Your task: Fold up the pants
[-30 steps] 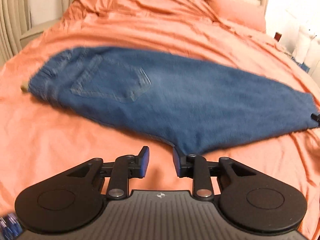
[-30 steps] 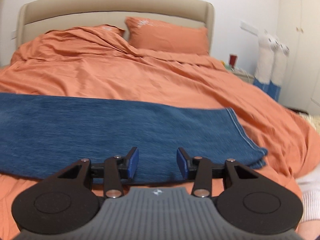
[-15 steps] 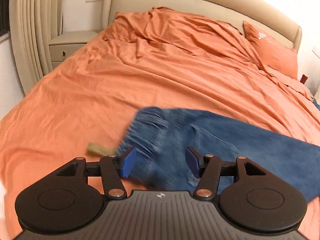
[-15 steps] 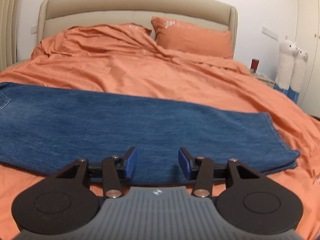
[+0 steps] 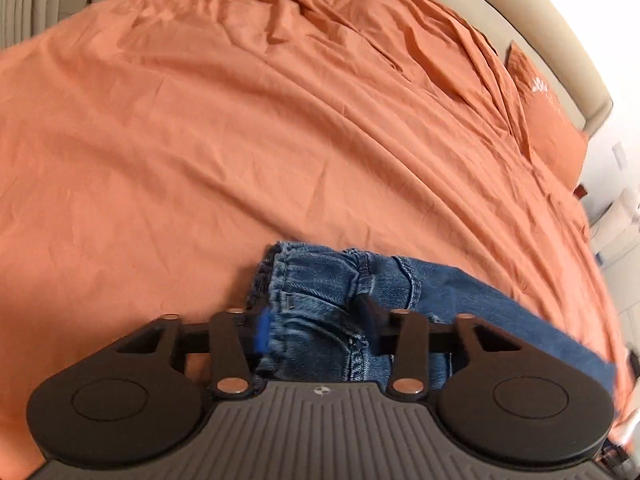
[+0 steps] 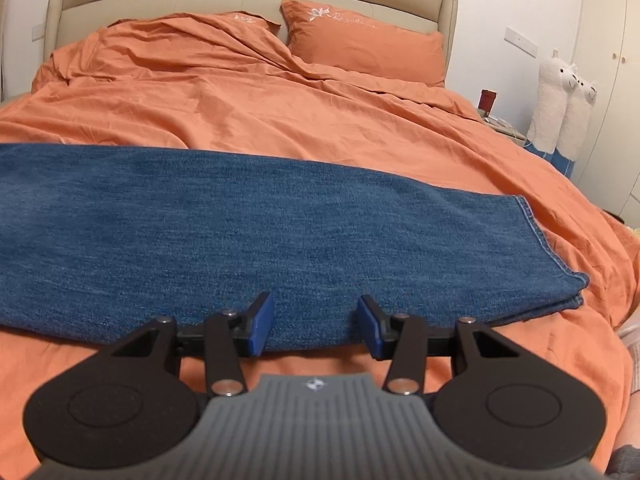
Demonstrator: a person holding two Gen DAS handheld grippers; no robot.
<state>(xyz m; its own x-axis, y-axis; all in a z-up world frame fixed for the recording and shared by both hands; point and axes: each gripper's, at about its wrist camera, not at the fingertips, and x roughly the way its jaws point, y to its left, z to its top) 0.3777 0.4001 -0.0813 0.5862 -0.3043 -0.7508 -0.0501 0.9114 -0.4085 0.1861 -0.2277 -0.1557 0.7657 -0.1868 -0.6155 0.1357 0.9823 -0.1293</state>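
Two grippers stood at opposite ends of the jeans [image 6: 240,232], which lay flat on the orange duvet [image 5: 200,140] with their long axis running left to right. The left gripper [image 5: 316,328] had its fingers spread around the elastic waistband [image 5: 312,280], not yet pinching. The right gripper [image 6: 316,322], fingers also spread, hovered at the near edge, closer to the hem [image 6: 552,248].

- Left claw [image 5: 316,326]: matte black linkage arms w/ copper-tone round pins; blue pads on fingers [image 5: 263,330], blurred.
- Two round black discs at 7 and 5 o'clock; grey ribbed body w/ small white cross-circle mark at 6 o'clock.
- Right claw [image 6: 316,326]: same build, blue pads [image 6: 262,322] sharp, wedge-shaped.
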